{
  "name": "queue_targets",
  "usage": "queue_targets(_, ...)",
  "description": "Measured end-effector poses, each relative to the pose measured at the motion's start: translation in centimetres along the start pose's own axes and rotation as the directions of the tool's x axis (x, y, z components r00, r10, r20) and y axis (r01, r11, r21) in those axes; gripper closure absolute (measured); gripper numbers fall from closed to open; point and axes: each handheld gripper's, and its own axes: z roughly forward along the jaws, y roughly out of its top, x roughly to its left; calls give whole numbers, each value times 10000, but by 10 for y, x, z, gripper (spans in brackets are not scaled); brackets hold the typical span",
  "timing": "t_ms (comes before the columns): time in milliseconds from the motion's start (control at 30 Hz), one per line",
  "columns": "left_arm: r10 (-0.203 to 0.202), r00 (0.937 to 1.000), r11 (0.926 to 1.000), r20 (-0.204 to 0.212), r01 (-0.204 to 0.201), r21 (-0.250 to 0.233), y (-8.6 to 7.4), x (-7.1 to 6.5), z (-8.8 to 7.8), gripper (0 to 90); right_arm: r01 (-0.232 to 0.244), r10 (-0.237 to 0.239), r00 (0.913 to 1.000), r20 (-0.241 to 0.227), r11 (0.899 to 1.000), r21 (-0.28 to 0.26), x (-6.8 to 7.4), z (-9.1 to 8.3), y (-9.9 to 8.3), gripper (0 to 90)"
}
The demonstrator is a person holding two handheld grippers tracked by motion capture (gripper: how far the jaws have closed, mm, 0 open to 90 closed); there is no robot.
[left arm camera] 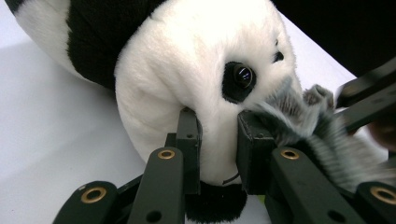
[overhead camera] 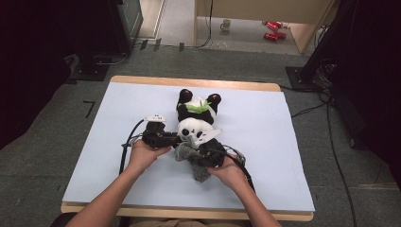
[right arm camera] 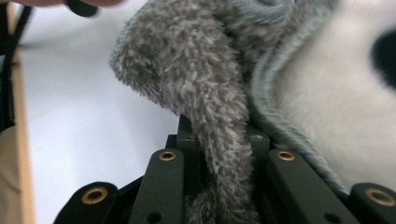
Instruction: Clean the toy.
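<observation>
Setting, high view: grey carpet surrounds your wooden table (overhead camera: 283, 87), which is covered by a pale blue sheet (overhead camera: 265, 156); a mug (overhead camera: 226, 24) and red cans (overhead camera: 273, 29) lie on the floor beyond.
Toy, high view: your plush panda (overhead camera: 196, 120) lies mid-sheet, its feet toward the far edge and its head toward you, with a grey fuzzy cloth (overhead camera: 196, 165) at the head.
Hands, high view: your left hand (overhead camera: 142, 156) holds the left gripper (overhead camera: 178, 139) level, aimed in at the panda's head from the left; your right hand (overhead camera: 230, 172) brings the right gripper (overhead camera: 201, 152) in from the near right. Both forearms angle inward to meet at the toy.
Left claw, left gripper view: your jaws are nearly closed, pinching the white plush of the panda's head (left arm camera: 205, 70) just under its eye. The grey cloth (left arm camera: 299, 112) touches the right-hand jaw, and your other gripper shows at the right edge.
Right claw, right gripper view: your jaws are closed tight on a hanging fold of the grey cloth (right arm camera: 205, 93), which runs down between them; the panda's white fur (right arm camera: 336, 102) sits just beside, against the cloth's ribbed edge.
</observation>
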Motion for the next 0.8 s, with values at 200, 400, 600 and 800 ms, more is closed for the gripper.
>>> queue_targets(200, -63, 10000, 10000, 65, 63, -2, 0, 0, 0, 737, 276, -269, 9996, 84, 9944, -1025, 5, -32, 16, 757)
queue_targets(400, -54, 9999, 10000, 110, 54, 13, 0, -1, 1, 736, -117, 280, 9958, 870, 9832, -1824, -4, -39, 16, 756)
queue_targets(600, -31, 10000, 9999, 28, 31, 134, -1, -1, 2, 738, -231, 394, 9941, 1010, 9872, -1578, -8, -17, 8, 757)
queue_targets(800, 37, 10000, 9998, 14, -37, 215, -1, -1, 2, 737, -469, 550, 9972, 512, 9880, -1471, -12, -10, -2, 758)
